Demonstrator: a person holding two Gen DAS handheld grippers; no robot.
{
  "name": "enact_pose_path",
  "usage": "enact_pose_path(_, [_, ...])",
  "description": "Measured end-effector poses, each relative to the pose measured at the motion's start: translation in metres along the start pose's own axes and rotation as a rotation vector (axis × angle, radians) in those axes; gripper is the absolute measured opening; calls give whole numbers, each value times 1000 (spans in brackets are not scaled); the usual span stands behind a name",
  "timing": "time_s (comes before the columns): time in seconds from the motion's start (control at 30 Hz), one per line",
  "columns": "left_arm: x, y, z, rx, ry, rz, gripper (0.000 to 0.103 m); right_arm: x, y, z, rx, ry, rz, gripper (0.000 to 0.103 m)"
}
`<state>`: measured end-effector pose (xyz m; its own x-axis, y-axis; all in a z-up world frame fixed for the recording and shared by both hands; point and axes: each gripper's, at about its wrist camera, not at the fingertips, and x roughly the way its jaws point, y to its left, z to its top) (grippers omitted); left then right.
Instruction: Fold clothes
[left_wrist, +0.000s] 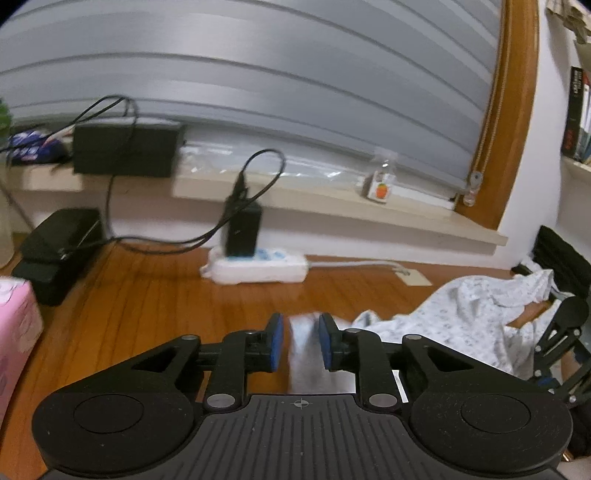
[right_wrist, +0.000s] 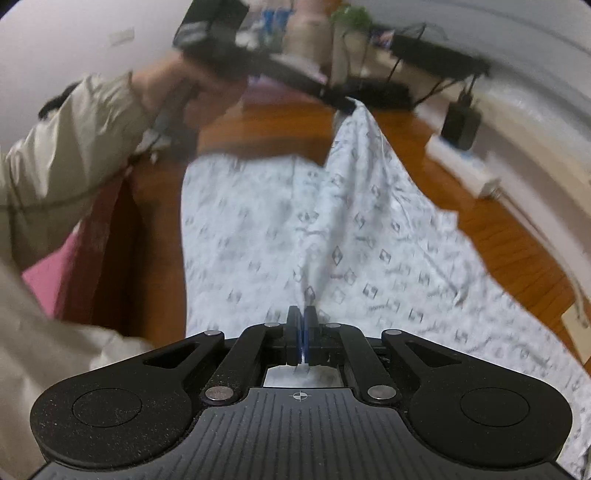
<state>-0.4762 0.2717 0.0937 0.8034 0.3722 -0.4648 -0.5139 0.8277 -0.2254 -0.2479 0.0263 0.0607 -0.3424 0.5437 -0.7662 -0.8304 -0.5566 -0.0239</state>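
Item: patterned white garment (right_wrist: 332, 229), spread on my wooden desk (left_wrist: 147, 295), its far corner lifted; motion blur smears its print, and book spines (left_wrist: 576, 110) on a shelf are unreadable. My right gripper (right_wrist: 302, 332) is clamped on a fold of it. My left gripper (left_wrist: 301, 345) has blue pads slightly parted around blurred cloth, contact unclear; window blind (left_wrist: 258, 74) and power strip (left_wrist: 258, 269) behind.

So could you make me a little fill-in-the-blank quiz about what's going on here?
1. The right gripper is ____ on the cloth.
2. The cloth lies on a ____ table.
3. The charger is plugged into a white ____.
4. The box by the left gripper is ____ in colour.

Missing words: shut; wooden; power strip; pink
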Motion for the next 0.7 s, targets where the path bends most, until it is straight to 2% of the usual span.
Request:
enact_pose_path(0.1, [1,9,-9,-19,20,16,23,-2,-12,0,39,-32,-7,7])
enact_pose_path(0.23, [5,19,-23,-40,53,19,23,-6,-34,13,87,-114,-74,21])
enact_pose_path(0.3, [9,20,-27,-45,65,18,23,0,-46,22,93,-133,-123,25])
enact_pose_path(0.37, [10,20,-28,-48,64,13,23,16,-61,29,110,-136,-163,35])
enact_pose_path(0.43, [11,19,-28,-51,59,10,23,31,-74,36,125,-139,-197,38])
enact_pose_path(0.63, [13,20,-19,-71,27,21,23,64,-84,38,131,-129,-205,38])
enact_pose_path(0.7, [16,21,-14,-79,17,24,23,67,-82,34,129,-116,-181,20])
